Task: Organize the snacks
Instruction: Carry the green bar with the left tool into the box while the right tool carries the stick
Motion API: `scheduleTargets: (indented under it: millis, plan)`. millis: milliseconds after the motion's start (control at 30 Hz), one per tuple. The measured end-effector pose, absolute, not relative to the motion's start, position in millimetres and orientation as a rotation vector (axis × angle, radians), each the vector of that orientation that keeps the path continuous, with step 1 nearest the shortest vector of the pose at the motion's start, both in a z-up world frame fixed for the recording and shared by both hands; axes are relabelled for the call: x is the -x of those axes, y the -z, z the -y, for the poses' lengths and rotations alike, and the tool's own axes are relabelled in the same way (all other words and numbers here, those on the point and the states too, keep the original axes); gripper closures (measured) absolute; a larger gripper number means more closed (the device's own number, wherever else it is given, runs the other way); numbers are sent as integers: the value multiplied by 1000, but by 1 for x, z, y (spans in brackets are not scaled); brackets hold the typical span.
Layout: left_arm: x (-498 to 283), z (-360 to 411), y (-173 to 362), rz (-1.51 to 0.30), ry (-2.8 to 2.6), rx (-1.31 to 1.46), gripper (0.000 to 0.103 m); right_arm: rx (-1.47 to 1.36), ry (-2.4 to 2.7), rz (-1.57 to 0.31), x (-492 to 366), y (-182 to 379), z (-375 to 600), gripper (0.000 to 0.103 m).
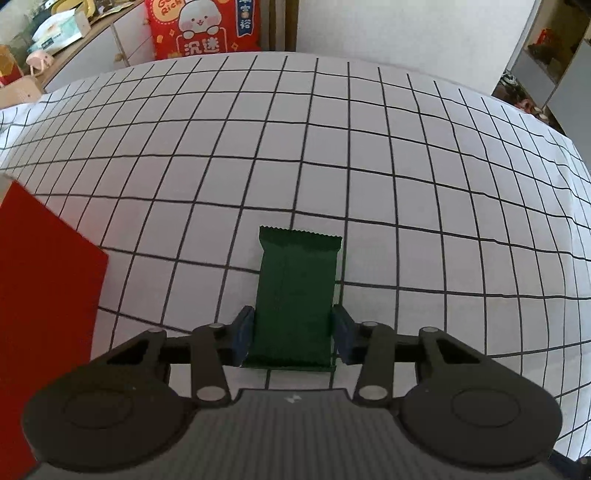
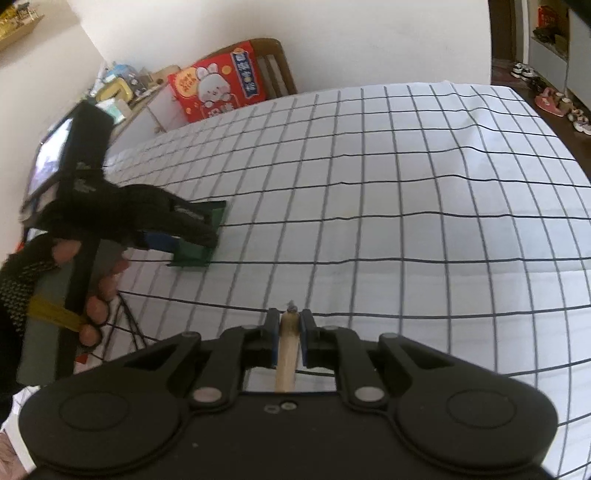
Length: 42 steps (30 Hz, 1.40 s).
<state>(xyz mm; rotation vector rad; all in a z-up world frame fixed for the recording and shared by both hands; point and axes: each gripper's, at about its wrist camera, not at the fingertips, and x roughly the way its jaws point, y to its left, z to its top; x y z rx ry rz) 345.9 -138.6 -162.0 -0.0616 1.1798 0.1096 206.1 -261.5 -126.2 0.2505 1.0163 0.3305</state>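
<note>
A: Log entry, L side. What do you have?

B: My left gripper (image 1: pixel 293 332) sits w/ both blue pads against the long edges of a dark green snack packet (image 1: pixel 297 295). Jaws about packet-width apart, closed onto it. Packet's far crimped end points away from me, over the grid tablecloth (image 1: pixel 406 166). In the right wrist view the same packet (image 2: pixel 199 240) is at the cloth's left part, near end tilted up a bit; can't tell if the far end touches the cloth.

A: Landmark for the packet?

B: Using the red box (image 1: pixel 44 295). Packet is just right of it, gap of bare cloth between, not touching. Only one red face of the box shows, at frame left edge.

A: R side?

B: My right gripper (image 2: pixel 290 332) has jaws nearly together, pinched on a thin tan stick-like snack (image 2: pixel 286 354). It runs back toward the cam, dark tip poking just past the fingertips. Can't ID it further. It hangs over the cloth, well right of the packet, so further still from the red box.

A: Other stuff in view?

B: Left hand (image 2: pixel 92 291) w/ fingerless glove wraps the L gripper handle. Beyond the cloth's far edge: red cartoon-rabbit bag (image 1: pixel 203 26), far from the red box.
</note>
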Motion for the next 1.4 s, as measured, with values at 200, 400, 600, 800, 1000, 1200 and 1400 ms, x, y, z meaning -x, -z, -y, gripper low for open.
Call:
scheduleTargets:
  millis: [200,400,600,800,1000,1200,1400]
  plan:
    - [-322,118,158,-1179,-101,99,60,-203,-293,-1074,-206,141,253,81]
    - [-293,104,147,-1168,-76,148,60,-200,-259,-1106,-206,152,241,79]
    - [-262,86,126,-1134,-54,164,60,-158,-244,-1103,-210,151,212,72]
    - [-238,72,116,-1133,-55,170,60,-45,-205,-1092,-209,154,182,77]
    - [-219,68,104,-1107,-43,164,60,150,-198,-1036,-195,156,156,94]
    - [-198,54,80,-1087,-16,180,60,134,-216,-1029,-183,137,152,94]
    - [-173,37,51,-1047,21,192,60,86,-272,-979,-165,95,141,94]
